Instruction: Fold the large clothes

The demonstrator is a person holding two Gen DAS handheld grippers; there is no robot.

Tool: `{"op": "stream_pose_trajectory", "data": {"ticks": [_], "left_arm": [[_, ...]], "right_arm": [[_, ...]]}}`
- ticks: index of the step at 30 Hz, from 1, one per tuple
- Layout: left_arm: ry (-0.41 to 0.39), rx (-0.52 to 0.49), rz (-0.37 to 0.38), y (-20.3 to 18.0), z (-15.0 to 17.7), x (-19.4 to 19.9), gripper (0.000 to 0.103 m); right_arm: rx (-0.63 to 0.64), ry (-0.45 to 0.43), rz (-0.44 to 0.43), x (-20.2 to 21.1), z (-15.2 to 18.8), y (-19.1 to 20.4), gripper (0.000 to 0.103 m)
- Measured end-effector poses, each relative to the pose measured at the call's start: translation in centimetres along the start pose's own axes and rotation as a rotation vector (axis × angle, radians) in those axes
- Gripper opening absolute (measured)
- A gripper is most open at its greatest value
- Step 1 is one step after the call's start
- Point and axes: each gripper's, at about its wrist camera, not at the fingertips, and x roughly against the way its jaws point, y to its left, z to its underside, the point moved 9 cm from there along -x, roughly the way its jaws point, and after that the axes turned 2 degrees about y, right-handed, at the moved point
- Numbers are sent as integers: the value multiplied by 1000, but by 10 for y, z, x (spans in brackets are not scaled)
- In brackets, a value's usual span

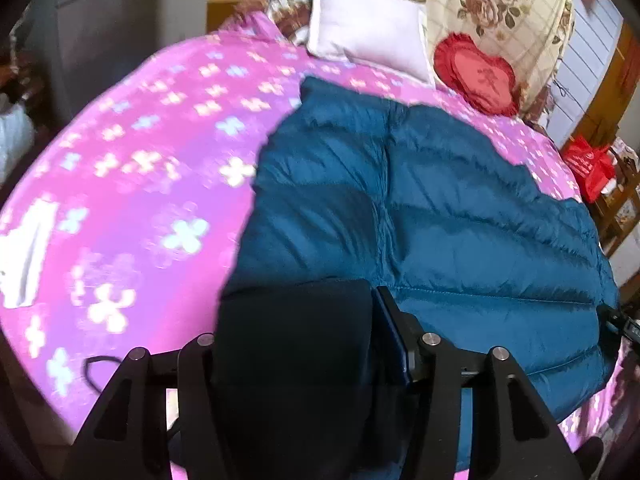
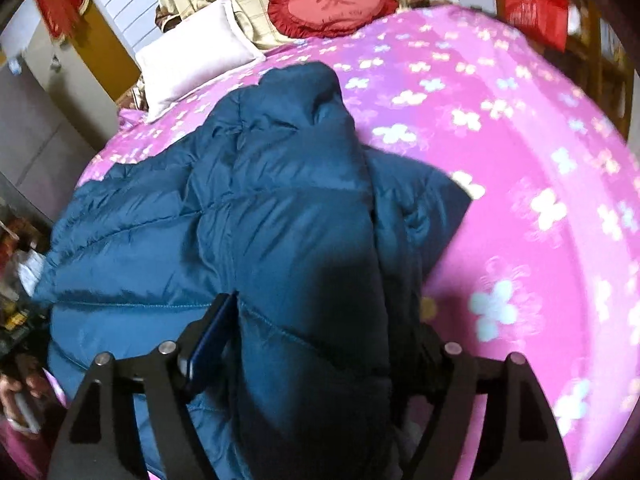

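Note:
A large teal quilted down jacket (image 1: pixel 440 216) lies spread on a bed with a pink flowered sheet (image 1: pixel 140 168). My left gripper (image 1: pixel 312 344) is shut on a thick dark fold of the jacket at its near left edge. In the right wrist view the jacket (image 2: pixel 168 232) is bunched, with a sleeve or side panel (image 2: pixel 304 184) lifted over the body. My right gripper (image 2: pixel 316 344) is shut on that raised fold of the jacket near its lower edge. The inner faces of the jaws are hidden by fabric.
A white pillow (image 1: pixel 368 32) and a red heart-shaped cushion (image 1: pixel 476 76) lie at the head of the bed, before a floral quilt (image 1: pixel 500 8). A red bag (image 1: pixel 588 164) sits on shelves to the right. A grey wardrobe (image 1: pixel 100 20) stands left. Bare pink sheet (image 2: pixel 520 160) spreads right of the jacket.

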Motion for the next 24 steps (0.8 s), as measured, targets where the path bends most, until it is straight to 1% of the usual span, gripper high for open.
{"op": "stream_pose_trajectory", "data": {"ticks": [2,4,8,10,12,15,17,19,21,24], "left_arm": [[-53,-8,-43,3,-2,18,35],[-98,-13,-84,7,-4,34,35],[-180,-29,-116,4,-11,61,35],[-208,-59,-130,-7,-10,70,35],[-217,-90,-129,-21,-9,73,35],[-237,-129,-135,-43,-2,73,35],[-233,-146,-137,-55,3,69,35],[-216,-148,-113,-67,9,65,35],[-208,-145,-94,-77,15,64,35],[-215,-154,-90,-87,21,63,35]], "right_arm": [[23,-41,38,19,1,3,80],[35,-81,58,37,1,6,82],[82,-180,72,74,-2,26,90],[97,-217,55,86,-3,40,93],[106,-238,27,93,-2,58,95],[120,-258,-12,97,6,84,96],[127,-267,-32,96,15,102,96],[131,-273,-41,91,23,116,96],[147,-261,-41,83,31,128,96],[185,-252,-31,75,39,143,96]]}}
